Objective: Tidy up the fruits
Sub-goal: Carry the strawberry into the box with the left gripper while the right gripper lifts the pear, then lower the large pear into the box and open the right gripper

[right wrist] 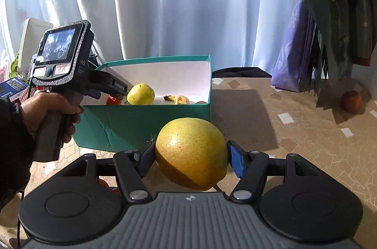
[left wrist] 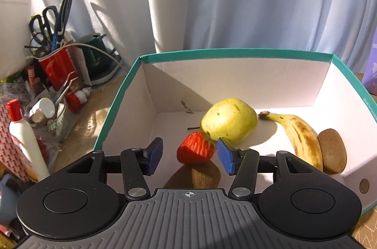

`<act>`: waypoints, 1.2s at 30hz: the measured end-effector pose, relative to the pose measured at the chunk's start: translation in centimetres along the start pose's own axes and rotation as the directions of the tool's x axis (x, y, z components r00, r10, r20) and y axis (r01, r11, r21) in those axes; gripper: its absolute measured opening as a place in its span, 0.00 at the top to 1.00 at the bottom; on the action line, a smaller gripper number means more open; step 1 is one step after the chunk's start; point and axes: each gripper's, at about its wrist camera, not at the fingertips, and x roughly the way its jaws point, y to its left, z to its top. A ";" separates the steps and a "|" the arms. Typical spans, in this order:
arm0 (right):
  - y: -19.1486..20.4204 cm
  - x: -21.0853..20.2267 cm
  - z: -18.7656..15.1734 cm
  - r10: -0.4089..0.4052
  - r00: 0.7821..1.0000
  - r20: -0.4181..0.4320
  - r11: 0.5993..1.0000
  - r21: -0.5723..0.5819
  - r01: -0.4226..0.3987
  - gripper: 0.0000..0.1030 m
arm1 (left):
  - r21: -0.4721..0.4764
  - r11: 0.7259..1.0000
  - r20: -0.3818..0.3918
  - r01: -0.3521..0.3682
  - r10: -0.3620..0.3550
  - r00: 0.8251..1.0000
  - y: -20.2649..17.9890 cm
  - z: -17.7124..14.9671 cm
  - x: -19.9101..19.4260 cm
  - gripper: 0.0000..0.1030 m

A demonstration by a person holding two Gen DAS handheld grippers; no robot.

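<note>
A teal box (left wrist: pixel 122 93) with a white inside holds a green pear (left wrist: pixel 229 120), a banana (left wrist: pixel 299 133), a kiwi (left wrist: pixel 332 151), a second kiwi (left wrist: pixel 202 174) and a red strawberry (left wrist: pixel 195 149). My left gripper (left wrist: pixel 190 156) is open over the box; the strawberry sits between its blue pads, apart from them. My right gripper (right wrist: pixel 190 158) is shut on a large yellow pear (right wrist: pixel 192 153), in front of the box (right wrist: pixel 141 122). The left gripper (right wrist: pixel 110 86) shows reaching into the box.
Left of the box stand a red cup with scissors (left wrist: pixel 56 58), a white bottle (left wrist: pixel 26 140) and a utensil basket (left wrist: pixel 47 112). An orange fruit (right wrist: pixel 351 101) lies on the table at far right under hanging bags (right wrist: pixel 337 13). A curtain hangs behind.
</note>
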 end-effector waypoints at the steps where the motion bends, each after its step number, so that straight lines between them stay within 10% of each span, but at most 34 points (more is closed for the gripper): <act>1: 0.0 0.0 0.2 0.000 1.000 0.004 1.000 -0.005 0.000 0.37 | -0.007 1.000 -0.002 0.002 -0.002 1.000 0.2 -0.1 -0.1 0.40; 6: 0.1 0.4 1.4 -0.006 0.999 0.037 1.000 -0.022 0.007 0.37 | -0.039 0.999 0.034 0.022 -0.021 0.999 1.1 -0.4 -2.2 0.13; 11: 0.2 1.4 2.8 -0.006 0.998 0.066 0.999 -0.037 0.009 0.37 | -0.071 0.996 0.091 0.049 -0.042 0.995 1.9 -0.4 -5.1 0.08; 36: 4.1 12.2 6.8 -0.024 0.996 0.084 0.986 -0.160 0.037 0.37 | -0.253 0.967 0.072 -0.024 0.043 0.996 7.3 -4.6 -11.5 0.07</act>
